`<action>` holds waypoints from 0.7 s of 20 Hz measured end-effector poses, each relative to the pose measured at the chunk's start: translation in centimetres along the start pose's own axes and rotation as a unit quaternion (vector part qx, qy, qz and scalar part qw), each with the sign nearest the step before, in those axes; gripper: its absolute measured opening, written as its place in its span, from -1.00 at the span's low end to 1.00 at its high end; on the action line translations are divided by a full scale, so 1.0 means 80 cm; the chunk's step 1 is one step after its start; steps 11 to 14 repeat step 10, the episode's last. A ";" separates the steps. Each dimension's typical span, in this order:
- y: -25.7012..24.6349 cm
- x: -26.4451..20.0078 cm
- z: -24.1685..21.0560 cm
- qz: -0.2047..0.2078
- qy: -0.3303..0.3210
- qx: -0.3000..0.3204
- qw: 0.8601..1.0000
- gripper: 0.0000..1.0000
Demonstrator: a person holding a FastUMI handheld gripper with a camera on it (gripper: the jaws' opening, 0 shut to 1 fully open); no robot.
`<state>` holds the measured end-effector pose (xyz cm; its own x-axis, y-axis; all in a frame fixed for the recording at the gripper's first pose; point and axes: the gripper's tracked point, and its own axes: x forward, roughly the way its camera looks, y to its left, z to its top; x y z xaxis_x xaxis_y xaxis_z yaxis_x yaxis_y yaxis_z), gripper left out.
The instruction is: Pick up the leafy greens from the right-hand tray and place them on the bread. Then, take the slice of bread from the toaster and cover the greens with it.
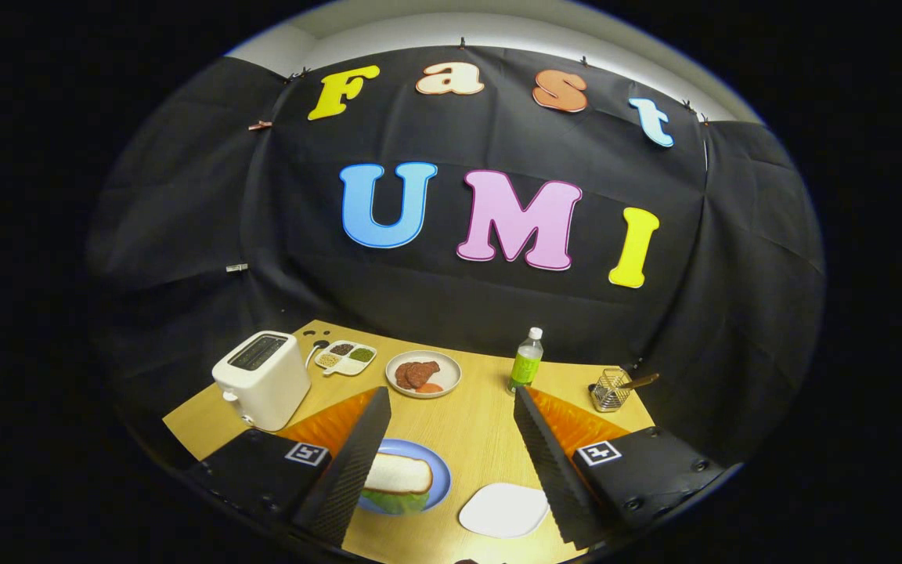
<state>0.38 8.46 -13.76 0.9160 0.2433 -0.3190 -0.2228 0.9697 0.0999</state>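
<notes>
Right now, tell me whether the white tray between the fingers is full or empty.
Empty: the white tray shows bare. Leafy greens lie under the bread on the blue plate. Gripper open.

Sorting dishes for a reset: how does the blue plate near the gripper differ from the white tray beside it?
The round blue plate carries bread over leafy greens; the white rounded-square tray carries nothing. The plate sits partly behind one finger of the open gripper; the tray lies between the fingers. Both rest flat on the wooden table.
</notes>
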 end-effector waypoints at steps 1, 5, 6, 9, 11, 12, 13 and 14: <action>-0.003 -0.002 -0.002 -0.001 0.001 -0.006 1.000 0.97; -0.018 -0.008 -0.003 -0.009 0.001 -0.010 1.000 0.98; -0.021 -0.010 -0.001 -0.011 0.000 -0.008 1.000 0.97; -0.021 -0.011 0.003 -0.010 -0.004 -0.006 1.000 0.97; -0.022 -0.012 0.004 -0.012 -0.005 -0.005 1.000 0.98; -0.022 -0.012 0.004 -0.012 -0.005 -0.005 1.000 0.98; -0.022 -0.012 0.004 -0.012 -0.005 -0.005 1.000 0.98; -0.022 -0.012 0.004 -0.012 -0.005 -0.005 1.000 0.98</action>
